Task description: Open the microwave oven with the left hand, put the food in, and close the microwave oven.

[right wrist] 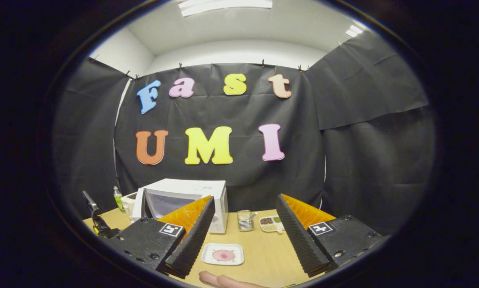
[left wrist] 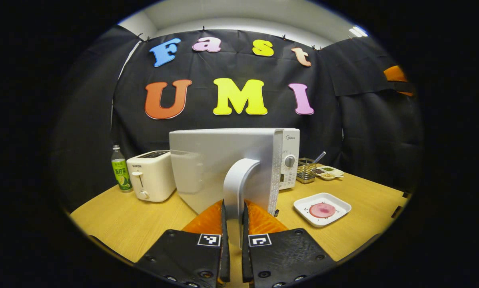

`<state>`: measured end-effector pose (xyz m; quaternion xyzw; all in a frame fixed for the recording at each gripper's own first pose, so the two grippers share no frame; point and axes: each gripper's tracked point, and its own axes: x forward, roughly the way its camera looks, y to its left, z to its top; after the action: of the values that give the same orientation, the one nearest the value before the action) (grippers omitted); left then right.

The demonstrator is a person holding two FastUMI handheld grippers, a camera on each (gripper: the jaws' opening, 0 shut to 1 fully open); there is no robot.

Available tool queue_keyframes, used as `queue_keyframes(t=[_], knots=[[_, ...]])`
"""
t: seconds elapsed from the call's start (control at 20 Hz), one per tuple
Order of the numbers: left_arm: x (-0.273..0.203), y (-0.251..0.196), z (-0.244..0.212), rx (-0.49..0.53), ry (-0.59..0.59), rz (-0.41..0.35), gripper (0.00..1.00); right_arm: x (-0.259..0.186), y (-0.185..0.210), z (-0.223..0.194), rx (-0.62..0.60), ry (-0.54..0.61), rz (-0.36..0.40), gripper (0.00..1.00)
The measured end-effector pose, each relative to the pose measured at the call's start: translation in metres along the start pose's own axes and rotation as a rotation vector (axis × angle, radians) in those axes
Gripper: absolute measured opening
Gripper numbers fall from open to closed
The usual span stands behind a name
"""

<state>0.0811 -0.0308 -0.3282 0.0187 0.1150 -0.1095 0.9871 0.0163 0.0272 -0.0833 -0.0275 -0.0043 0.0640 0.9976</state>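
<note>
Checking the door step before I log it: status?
Left gripper shut on microwave door handle, door swung open. Right gripper open, above plate of food. Nothing blocking.

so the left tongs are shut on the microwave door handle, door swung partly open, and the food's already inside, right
Not quite. The food isn't inside: the left gripper view shows it on its plate on the table, right of the microwave. The rest holds: the left tongs are shut on the handle, door partly open.
</note>
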Motion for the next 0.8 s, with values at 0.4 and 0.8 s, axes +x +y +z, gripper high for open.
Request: queue_keyframes(t=[0.4, 0.8], knots=[[-0.093, 0.092, -0.01, -0.09, 0.072, 0.26, 0.75, 0.02, 0.013, -0.03, -0.019, 0.071, 0.031, 0.99], [-0.128, 0.083, 0.099, -0.039, -0.056, 0.285, 0.94, 0.046, 0.0, -0.03, -0.079, 0.131, -0.003, 0.99]])
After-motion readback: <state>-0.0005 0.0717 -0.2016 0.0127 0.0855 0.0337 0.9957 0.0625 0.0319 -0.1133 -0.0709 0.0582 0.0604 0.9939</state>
